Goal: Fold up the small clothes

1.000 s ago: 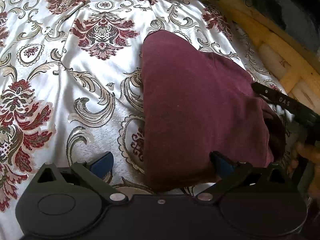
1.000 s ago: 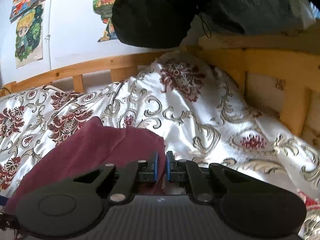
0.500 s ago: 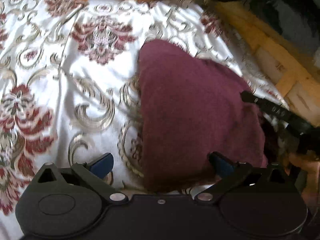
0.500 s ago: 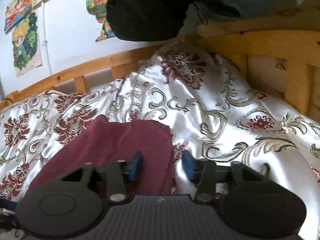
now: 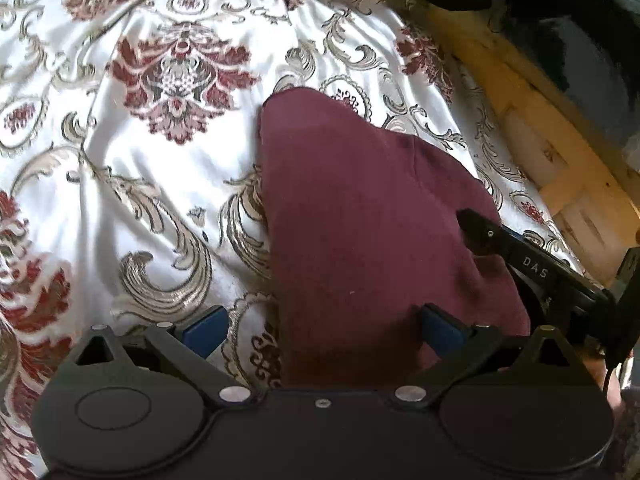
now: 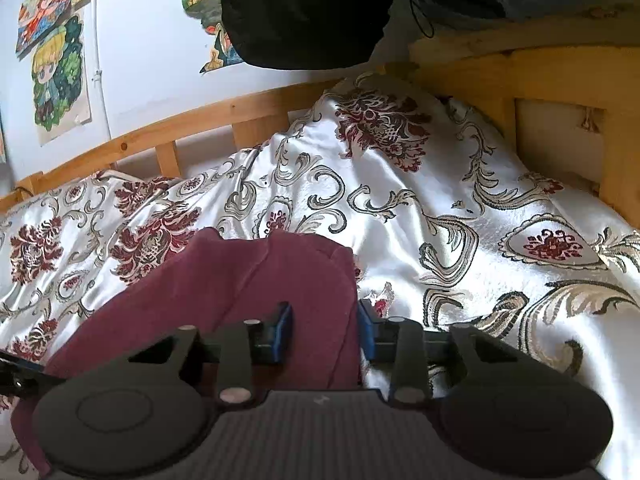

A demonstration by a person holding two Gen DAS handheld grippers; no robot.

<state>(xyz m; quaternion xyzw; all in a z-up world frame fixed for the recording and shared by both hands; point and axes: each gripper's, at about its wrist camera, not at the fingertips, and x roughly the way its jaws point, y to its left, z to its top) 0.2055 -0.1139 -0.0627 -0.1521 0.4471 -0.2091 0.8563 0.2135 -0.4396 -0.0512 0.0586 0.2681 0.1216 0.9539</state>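
A small maroon garment [image 5: 372, 216] lies folded on a white bedspread with red floral patterns [image 5: 132, 184]. My left gripper [image 5: 324, 332] is open wide, its jaws either side of the garment's near edge, holding nothing. My right gripper [image 6: 324, 332] is open just above the garment's right edge [image 6: 248, 284], with the cloth lying between its blue pads but not clamped. One finger of the right gripper [image 5: 520, 256] shows in the left wrist view, resting at the garment's right side.
A wooden bed frame [image 6: 560, 76] runs along the back and right side of the bed. A dark bag or garment [image 6: 312, 12] hangs above the headboard. Cartoon posters [image 6: 60, 76] are on the white wall.
My right gripper went from shut to open, letting go of the garment's edge. The left gripper stayed open and shifted slightly; the garment now lies flat.
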